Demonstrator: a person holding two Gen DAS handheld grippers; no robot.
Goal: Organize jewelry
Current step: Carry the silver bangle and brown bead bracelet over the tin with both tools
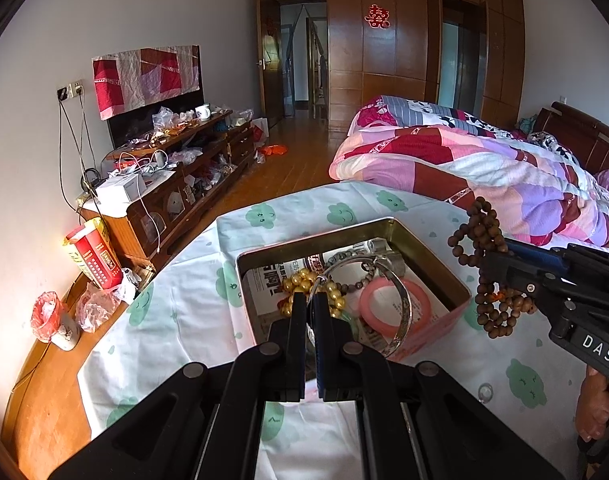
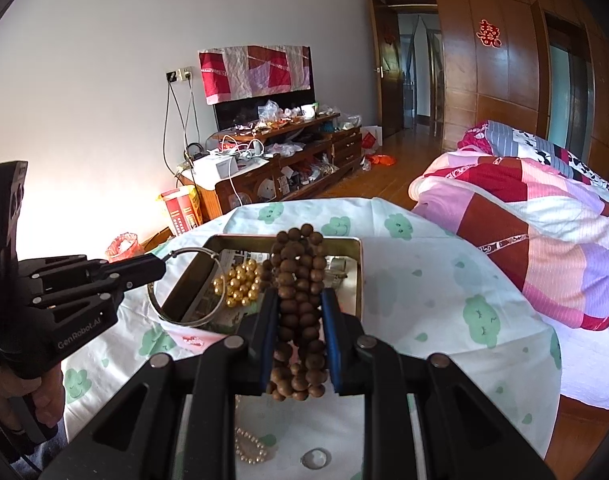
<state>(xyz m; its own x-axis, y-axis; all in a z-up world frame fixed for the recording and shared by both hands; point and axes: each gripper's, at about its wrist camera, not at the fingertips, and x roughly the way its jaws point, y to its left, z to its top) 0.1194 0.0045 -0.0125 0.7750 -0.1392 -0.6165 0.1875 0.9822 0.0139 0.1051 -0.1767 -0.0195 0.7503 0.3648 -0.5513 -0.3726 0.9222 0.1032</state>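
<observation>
A metal tin [image 1: 456,276] [image 2: 354,248] sits on the cloth-covered table, lined with newspaper. Inside lie gold beads [image 1: 300,280] [image 2: 240,280], a pink bangle [image 1: 420,296] and a dark bead bracelet [image 1: 356,280]. My left gripper [image 1: 312,300] [image 2: 162,266] is shut on a silver bangle [image 1: 404,312] [image 2: 218,280], held over the tin's near-left side. My right gripper [image 2: 298,300] [image 1: 488,264] is shut on a bundle of brown wooden prayer beads [image 2: 298,280] [image 1: 480,236], held above the tin's right side.
A pearl bracelet [image 2: 250,446] and a small clear ring [image 2: 314,458] [image 1: 485,393] lie on the cloth near the front edge. A bed with a pink quilt [image 1: 484,168] stands to the right. A cluttered TV cabinet [image 1: 176,168] lines the left wall.
</observation>
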